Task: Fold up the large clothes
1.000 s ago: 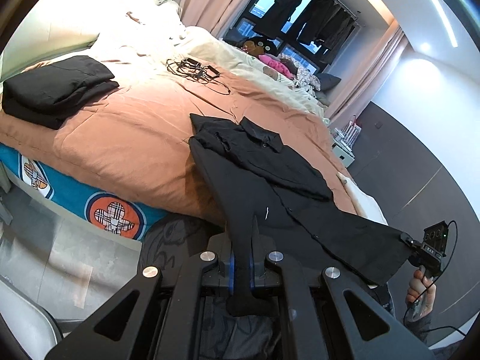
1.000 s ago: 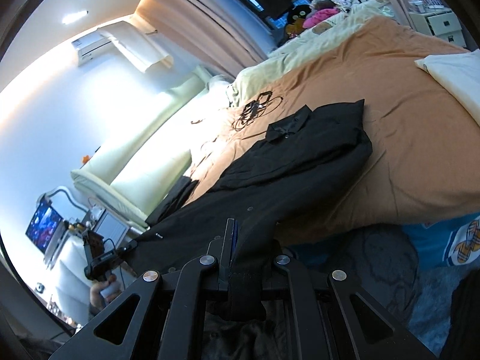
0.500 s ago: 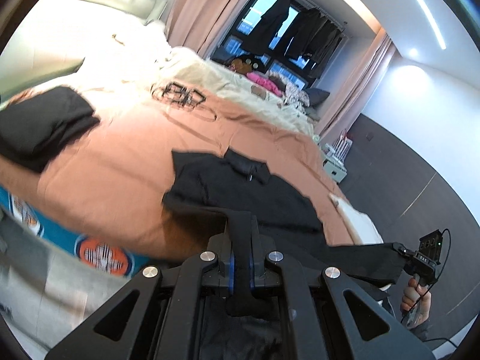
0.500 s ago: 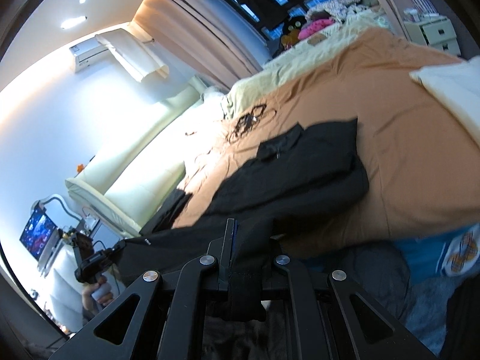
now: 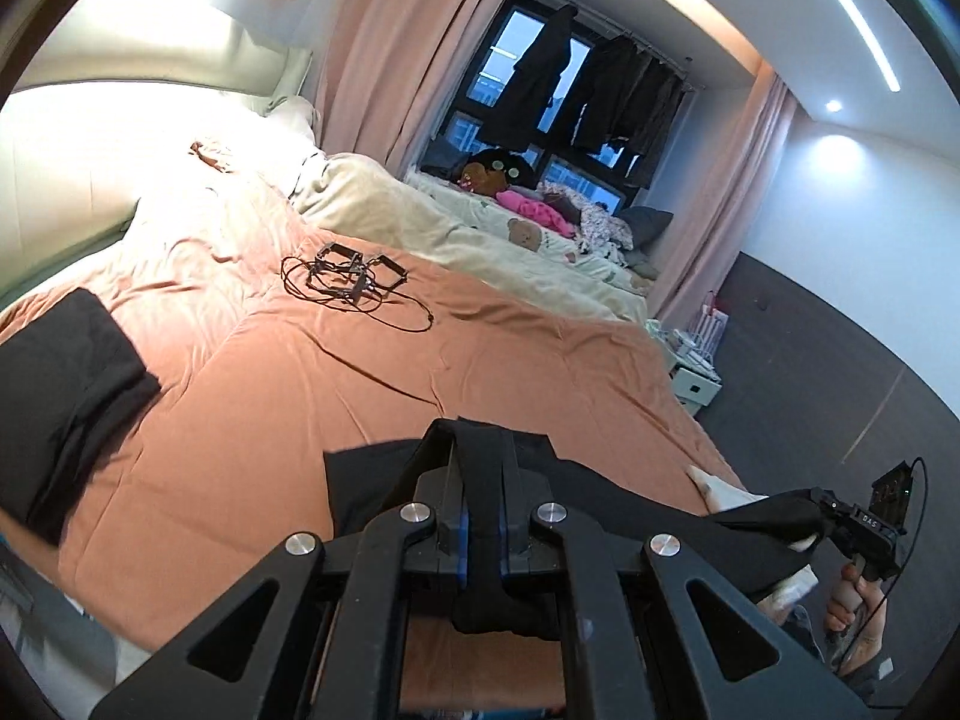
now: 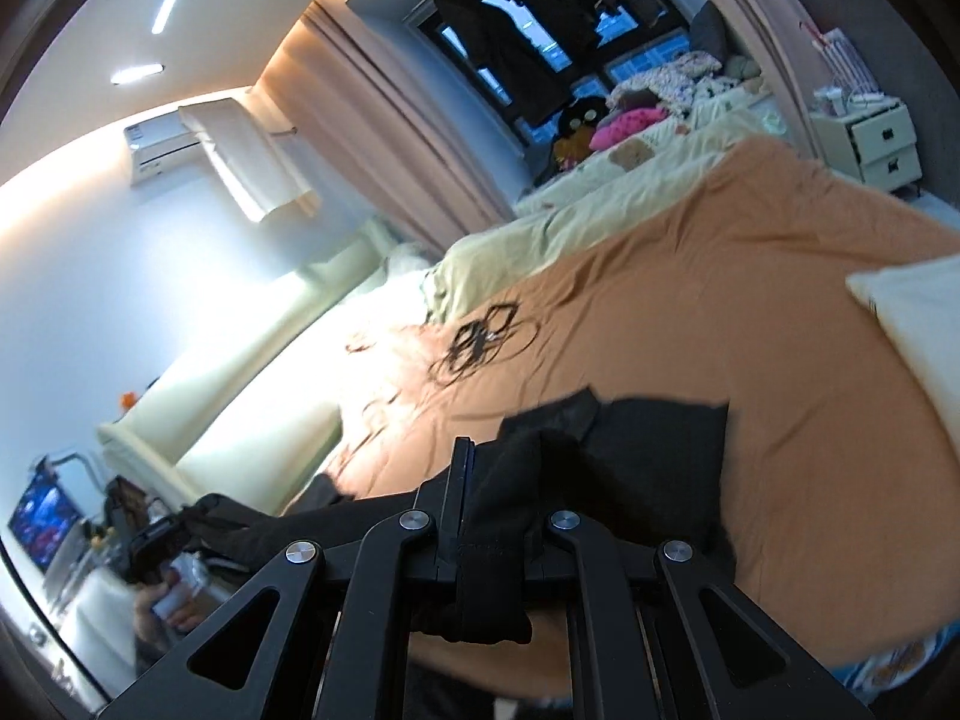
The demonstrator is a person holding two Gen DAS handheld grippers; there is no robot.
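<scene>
Over the near edge of the bed (image 5: 372, 384), left tongs (image 5: 480, 483) and right tongs (image 6: 501, 495) each pinch the black shirt's (image 6: 654, 456) hem. Judgement: lengthwise fold in hand; next, lay the hem toward the collar, edges aligned.

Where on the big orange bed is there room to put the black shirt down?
The widest bare patch of the orange blanket lies between the folded black pile, the tangled cables and the black shirt. It is crowded by the cream quilt and the white pillow.
</scene>
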